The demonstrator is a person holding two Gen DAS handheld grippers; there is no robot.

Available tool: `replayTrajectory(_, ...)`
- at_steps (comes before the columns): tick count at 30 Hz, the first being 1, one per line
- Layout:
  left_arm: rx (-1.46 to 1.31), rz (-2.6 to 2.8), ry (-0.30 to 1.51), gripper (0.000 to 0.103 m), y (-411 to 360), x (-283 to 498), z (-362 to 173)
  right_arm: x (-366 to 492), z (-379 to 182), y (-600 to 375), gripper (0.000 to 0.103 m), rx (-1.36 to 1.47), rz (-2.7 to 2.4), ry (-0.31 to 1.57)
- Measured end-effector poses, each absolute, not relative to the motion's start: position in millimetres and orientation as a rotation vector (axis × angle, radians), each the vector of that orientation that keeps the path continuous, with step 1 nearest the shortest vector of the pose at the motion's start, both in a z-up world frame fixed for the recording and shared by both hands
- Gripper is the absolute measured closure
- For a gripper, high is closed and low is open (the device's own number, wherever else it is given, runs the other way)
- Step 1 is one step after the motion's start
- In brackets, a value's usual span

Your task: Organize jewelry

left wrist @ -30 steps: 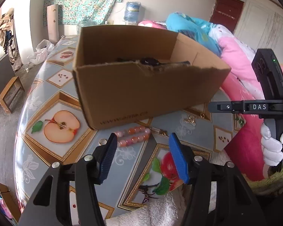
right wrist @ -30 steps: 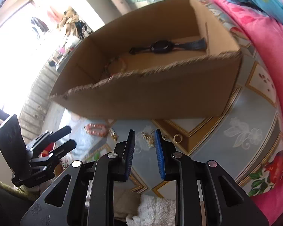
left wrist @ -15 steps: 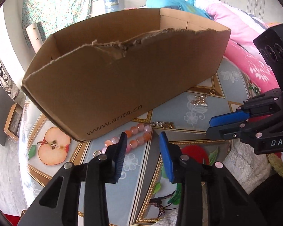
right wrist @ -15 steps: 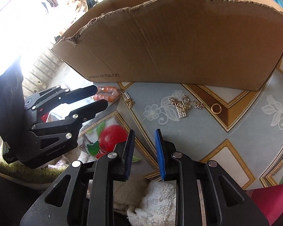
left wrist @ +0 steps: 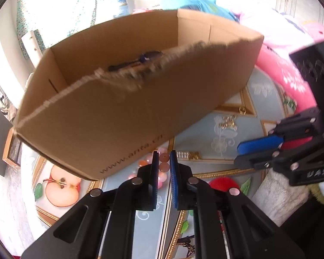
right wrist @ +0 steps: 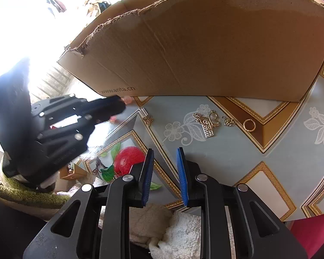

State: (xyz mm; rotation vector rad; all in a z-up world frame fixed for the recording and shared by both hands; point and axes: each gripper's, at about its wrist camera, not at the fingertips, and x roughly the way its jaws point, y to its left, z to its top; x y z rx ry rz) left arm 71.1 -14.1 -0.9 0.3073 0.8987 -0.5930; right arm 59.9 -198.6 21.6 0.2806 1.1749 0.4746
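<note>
The bead bracelet (left wrist: 162, 168) lies on the table (left wrist: 226, 149) against the cardboard box (left wrist: 118, 116). The left gripper (left wrist: 163, 166) angles down, jaws closing around its beads. The right gripper (right wrist: 163, 161) hovers nearby, fingers slightly apart, empty.

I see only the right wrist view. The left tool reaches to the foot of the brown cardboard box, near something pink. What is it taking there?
Observer: The left wrist view shows a pink and orange bead bracelet. The left tool is closing its jaws on it, and beads sit between the blue pads.
Operator: Thank you. Is the brown cardboard box empty? I see only its outer wall.
Observer: No. The left wrist view looks over the torn edge, and a dark wristwatch lies on the box floor.
</note>
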Motion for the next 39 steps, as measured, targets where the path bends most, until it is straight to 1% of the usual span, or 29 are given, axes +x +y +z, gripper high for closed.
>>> replayTrajectory(7, 0.115, -0.556, 0.861, 0.094, 26, 65, 40, 63, 20, -190, 0.081, 0.28, 0.465, 1.181)
replayTrajectory(11, 0.003, -0.5, 0.89, 0.094, 49, 63, 47, 65, 20, -183, 0.081, 0.265, 0.457, 1.185)
replayTrajectory(18, -0.181, -0.431, 0.943, 0.094, 97, 67, 31, 66, 22, -173, 0.081, 0.247, 0.438, 1.192)
replayTrajectory(22, -0.252, -0.441, 0.947, 0.093, 111, 72, 24, 67, 22, -165, 0.081, 0.243, 0.423, 1.195)
replayTrajectory(27, -0.315, -0.308, 1.073, 0.093, 138, 83, -19, 67, 19, -161, 0.081, 0.247, 0.415, 1.198)
replayTrajectory(29, -0.343, -0.295, 1.079, 0.093, 146, 82, -25, 67, 18, -159, 0.081, 0.238, 0.412, 1.2)
replayTrajectory(30, -0.339, -0.284, 1.068, 0.092, 148, 81, -23, 67, 18, -159, 0.081, 0.235, 0.412, 1.201)
replayTrajectory(31, -0.321, -0.27, 1.052, 0.084, 148, 79, -20, 68, 18, -158, 0.081, 0.234, 0.413, 1.201)
replayTrajectory(32, -0.294, -0.25, 1.029, 0.072, 147, 76, -16, 68, 18, -158, 0.08, 0.233, 0.414, 1.201)
replayTrajectory(34, -0.239, -0.206, 0.973, 0.059, 144, 70, -7, 69, 18, -156, 0.077, 0.235, 0.42, 1.197)
replayTrajectory(39, -0.157, -0.338, 0.909, 0.059, 111, 57, 5, 70, 16, -150, 0.076, 0.211, 0.418, 1.192)
